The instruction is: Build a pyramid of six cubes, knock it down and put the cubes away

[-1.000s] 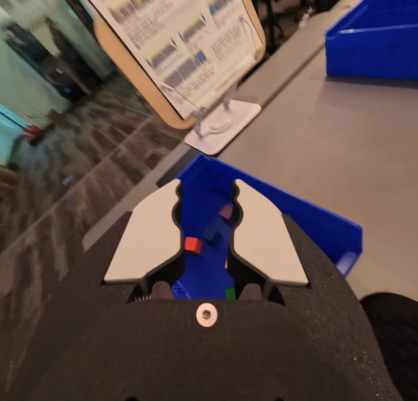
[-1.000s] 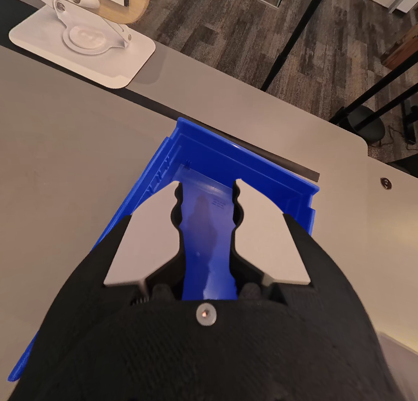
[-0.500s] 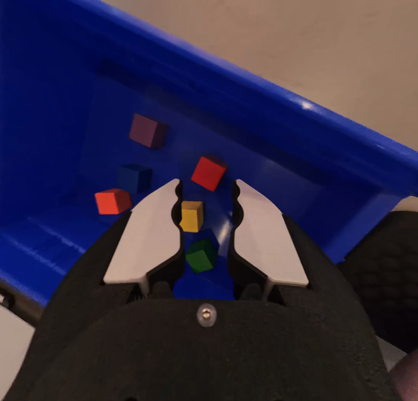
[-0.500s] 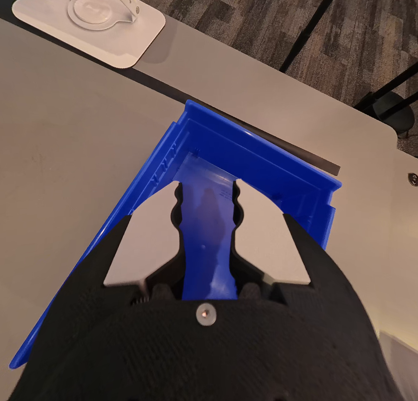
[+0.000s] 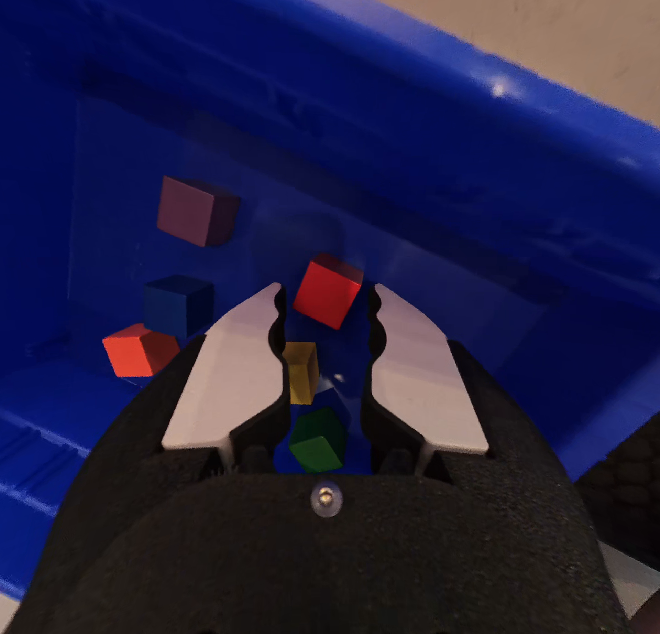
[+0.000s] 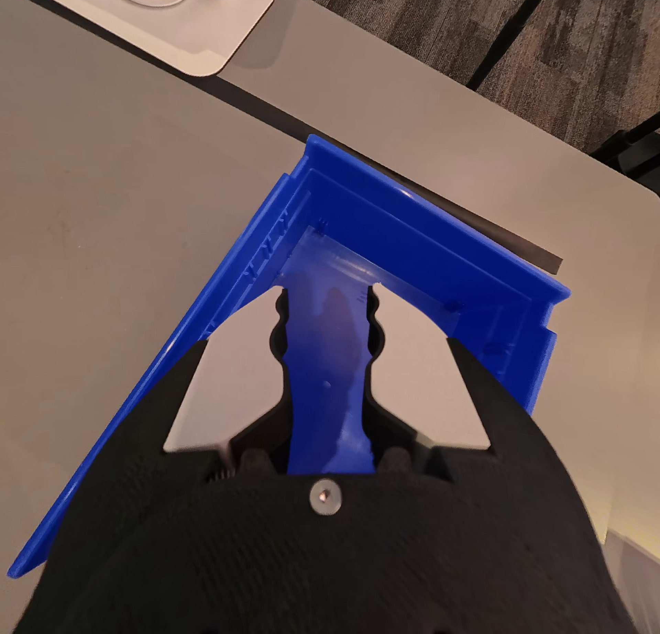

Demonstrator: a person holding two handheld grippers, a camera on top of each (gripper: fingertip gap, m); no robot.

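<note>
In the left wrist view, a blue bin (image 5: pixel 428 123) holds several small cubes: purple (image 5: pixel 194 211), dark blue (image 5: pixel 176 306), orange-red (image 5: pixel 139 350), red (image 5: pixel 326 297), yellow (image 5: pixel 303 372) and green (image 5: pixel 318 440). My left gripper (image 5: pixel 325 289) is open and empty, lowered into the bin, with the red cube just beyond its tips and the yellow and green cubes below between its fingers. In the right wrist view, my right gripper (image 6: pixel 326 289) is open and empty above a second blue bin (image 6: pixel 410 238) whose visible floor is bare.
The bins sit on a grey table (image 6: pixel 107 206). A white stand base (image 6: pixel 160 20) is at the table's far edge. Beyond the edge are patterned carpet (image 6: pixel 482 20) and black legs. Another black gripper body (image 5: pixel 621 502) shows at the right of the left wrist view. The left gripper's tips are roughly 55 cm from the right gripper's.
My left gripper swung down from a view across the table into the bin and has closed in on the cubes. My right gripper drew a little nearer its bin.
</note>
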